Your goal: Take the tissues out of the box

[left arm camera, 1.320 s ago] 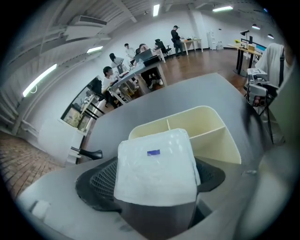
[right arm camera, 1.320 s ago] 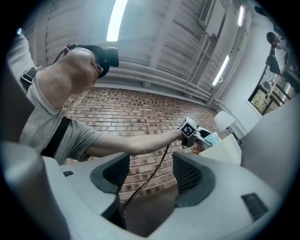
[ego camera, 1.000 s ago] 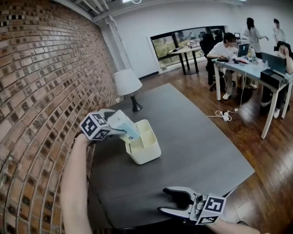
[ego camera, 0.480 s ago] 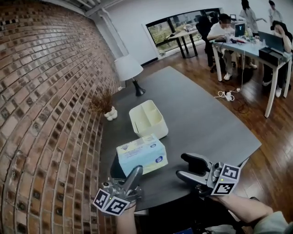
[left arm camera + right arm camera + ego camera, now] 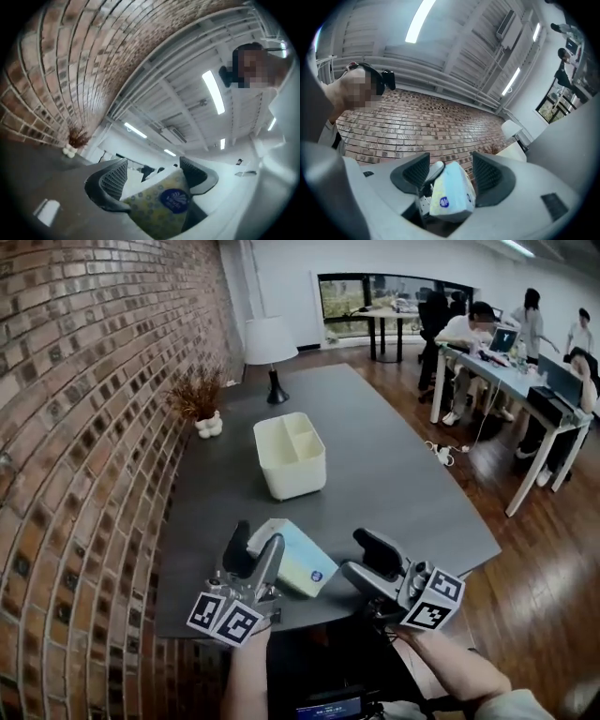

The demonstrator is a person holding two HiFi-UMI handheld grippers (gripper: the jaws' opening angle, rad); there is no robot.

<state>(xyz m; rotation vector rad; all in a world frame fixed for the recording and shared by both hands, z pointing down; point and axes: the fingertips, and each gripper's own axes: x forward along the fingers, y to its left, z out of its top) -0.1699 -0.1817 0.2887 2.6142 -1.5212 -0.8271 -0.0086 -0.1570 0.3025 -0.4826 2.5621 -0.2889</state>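
The pale blue-and-yellow tissue pack (image 5: pixel 300 561) lies tilted at the near edge of the dark table (image 5: pixel 394 479), outside the cream box (image 5: pixel 292 482), which stands further back. My left gripper (image 5: pixel 255 549) is at the pack's left end. Its jaws are closing, with the pack (image 5: pixel 161 206) between them and touching both pads. My right gripper (image 5: pixel 357 555) stands open just right of the pack, not touching it. In the right gripper view the pack (image 5: pixel 450 197) shows beyond the spread jaws of that gripper (image 5: pixel 452 174).
A white lamp (image 5: pixel 269 341) and a small dried plant (image 5: pixel 197 397) stand at the table's far left by the brick wall (image 5: pixel 84 427). People sit at desks (image 5: pixel 511 367) at the back right. The table's near edge is right under both grippers.
The pack, first held up over the box, was set down near the table's front edge. The left gripper now closes on its left end. The right gripper has come up beside it.
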